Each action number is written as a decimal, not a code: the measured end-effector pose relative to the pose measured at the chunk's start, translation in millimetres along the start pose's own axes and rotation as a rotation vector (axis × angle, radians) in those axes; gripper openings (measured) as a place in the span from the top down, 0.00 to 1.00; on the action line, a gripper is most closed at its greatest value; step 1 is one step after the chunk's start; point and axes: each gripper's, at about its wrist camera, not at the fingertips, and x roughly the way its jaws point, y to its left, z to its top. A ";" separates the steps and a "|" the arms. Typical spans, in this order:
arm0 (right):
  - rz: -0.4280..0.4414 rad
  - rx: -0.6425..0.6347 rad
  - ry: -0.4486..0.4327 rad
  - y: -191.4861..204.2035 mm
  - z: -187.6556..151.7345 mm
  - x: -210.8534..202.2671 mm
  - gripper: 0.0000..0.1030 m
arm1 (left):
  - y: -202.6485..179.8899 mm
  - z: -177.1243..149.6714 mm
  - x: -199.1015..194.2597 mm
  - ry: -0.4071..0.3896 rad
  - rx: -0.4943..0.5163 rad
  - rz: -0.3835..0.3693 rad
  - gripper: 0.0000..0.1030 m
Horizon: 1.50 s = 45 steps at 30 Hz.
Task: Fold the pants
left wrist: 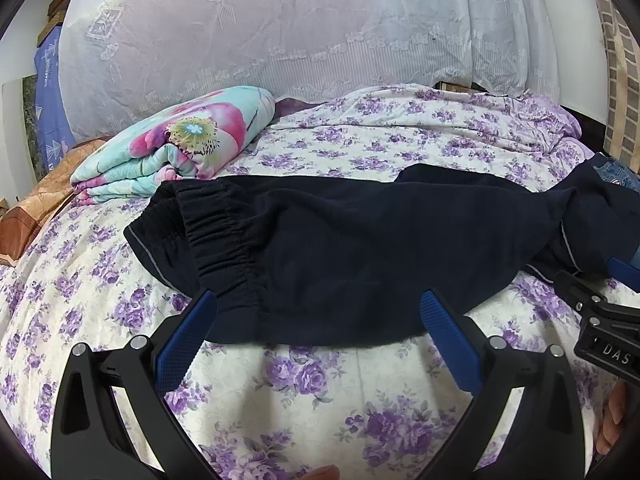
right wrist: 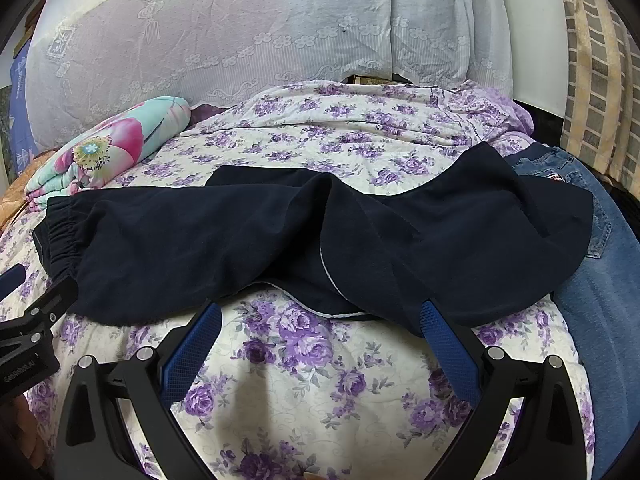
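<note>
Left gripper: jaws spread wide, nothing between the blue pads, held low and level. Right gripper: same, jaws wide apart, empty, sitting close beside the left one.

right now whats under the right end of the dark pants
The dark pants lie on the floral sheet; their right end overlaps the jeans. How far the jeans run underneath is hidden.

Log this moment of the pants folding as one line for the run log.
step: pre-grasp | navy pants flat on floral bedsheet | left gripper open at waistband end | right gripper open at leg end | jeans beside
</note>
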 end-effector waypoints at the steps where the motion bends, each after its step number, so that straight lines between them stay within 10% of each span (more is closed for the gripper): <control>1: -0.002 0.001 -0.001 -0.4 0.5 -0.5 0.03 | 0.1 -0.2 0.9 0.004 0.000 0.000 0.04; 45: 0.010 0.022 0.037 -2.3 0.4 7.9 0.03 | 5.8 -1.9 7.3 0.026 -0.011 0.003 0.04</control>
